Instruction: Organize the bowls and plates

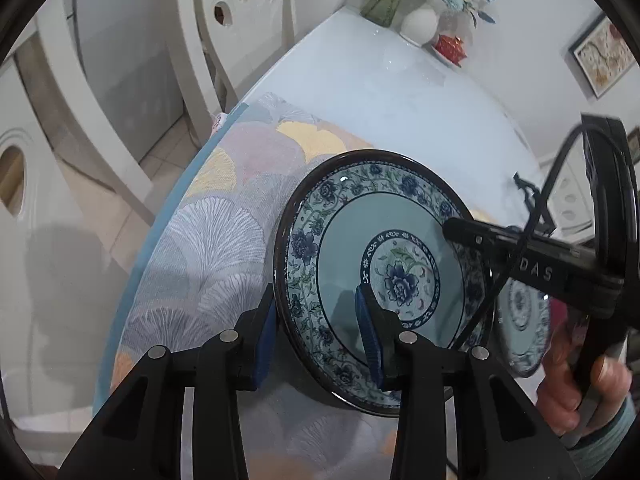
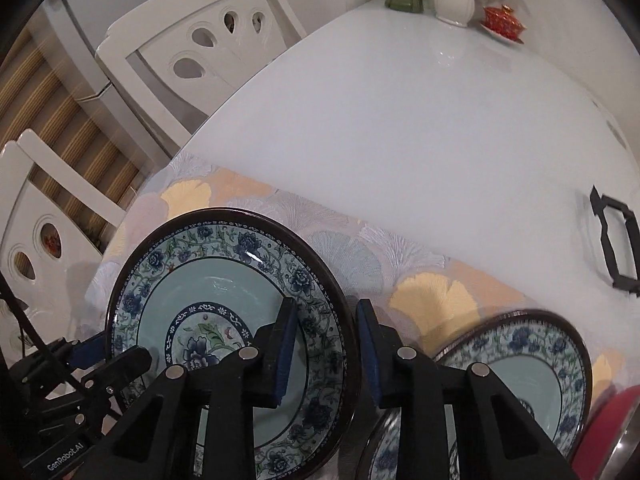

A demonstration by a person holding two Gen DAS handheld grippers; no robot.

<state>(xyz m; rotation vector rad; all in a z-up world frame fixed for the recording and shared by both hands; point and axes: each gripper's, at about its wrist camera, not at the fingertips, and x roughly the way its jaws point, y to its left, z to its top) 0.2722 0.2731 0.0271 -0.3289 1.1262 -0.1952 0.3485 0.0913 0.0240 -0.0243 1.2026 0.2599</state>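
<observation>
Left wrist view: plate (image 1: 380, 280) rim is straddled by narrowed left gripper (image 1: 320, 336); right gripper (image 2: 326, 344) likewise at its opposite rim, contact unclear. Uneven lift risks slip onto cloth (image 1: 224, 240); second plate (image 2: 532, 360) beyond

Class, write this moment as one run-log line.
left claw astride plate rim | right claw astride opposite rim | grip unconfirmed | second plate alongside

Both claws are black with blue ribbed pads (image 2: 285, 354) and silver pivot pins (image 1: 229, 335); a grey-green ribbed cuff (image 1: 608, 440) shows.
</observation>
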